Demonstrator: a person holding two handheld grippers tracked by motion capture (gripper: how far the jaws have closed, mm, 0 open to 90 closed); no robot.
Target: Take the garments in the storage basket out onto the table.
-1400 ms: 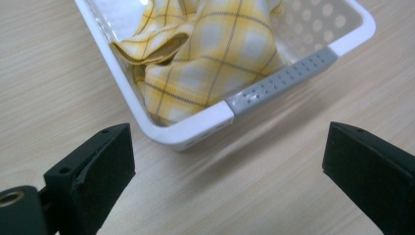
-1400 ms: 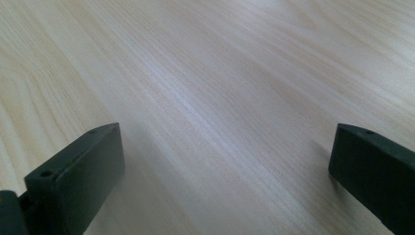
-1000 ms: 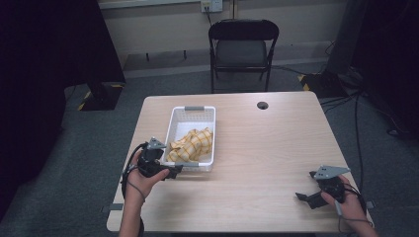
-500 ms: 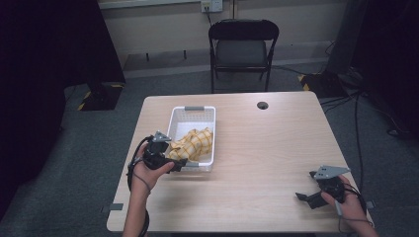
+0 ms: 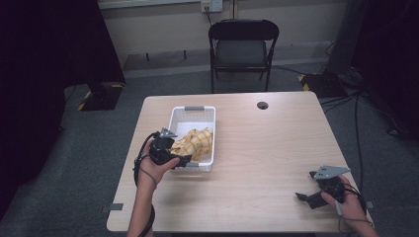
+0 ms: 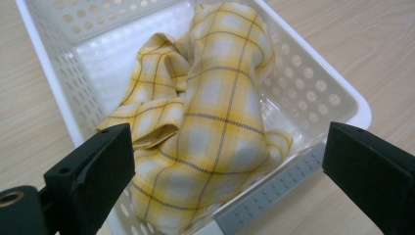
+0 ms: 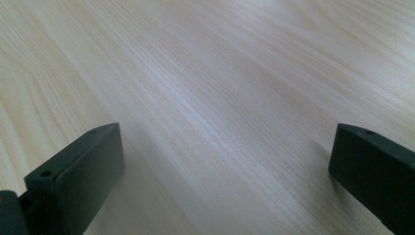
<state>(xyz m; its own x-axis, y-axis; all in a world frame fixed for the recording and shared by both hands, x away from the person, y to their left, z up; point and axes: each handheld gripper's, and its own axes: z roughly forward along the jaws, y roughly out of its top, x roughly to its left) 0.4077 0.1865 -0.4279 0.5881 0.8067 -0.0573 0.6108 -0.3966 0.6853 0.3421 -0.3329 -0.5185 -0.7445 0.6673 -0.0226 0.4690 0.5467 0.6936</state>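
Observation:
A yellow checked cloth (image 5: pixel 195 142) lies crumpled in a white perforated basket (image 5: pixel 179 120) on the left half of the table. My left gripper (image 5: pixel 183 159) hovers at the basket's near left corner and is open. In the left gripper view the cloth (image 6: pixel 210 117) fills the basket (image 6: pixel 313 88) just ahead of the wide-apart jaws, and nothing is between them. My right gripper (image 5: pixel 302 197) rests low over the table's near right corner, open. In the right gripper view its jaws frame bare wood (image 7: pixel 220 98).
The wooden table (image 5: pixel 276 148) has a round cable hole (image 5: pixel 262 105) at its far side. A black folding chair (image 5: pixel 242 47) stands beyond the far edge. Dark cables trail across the floor on the right.
My left gripper has moved right and forward to the basket's near corner, now pointing over the cloth. The right gripper has stayed put.

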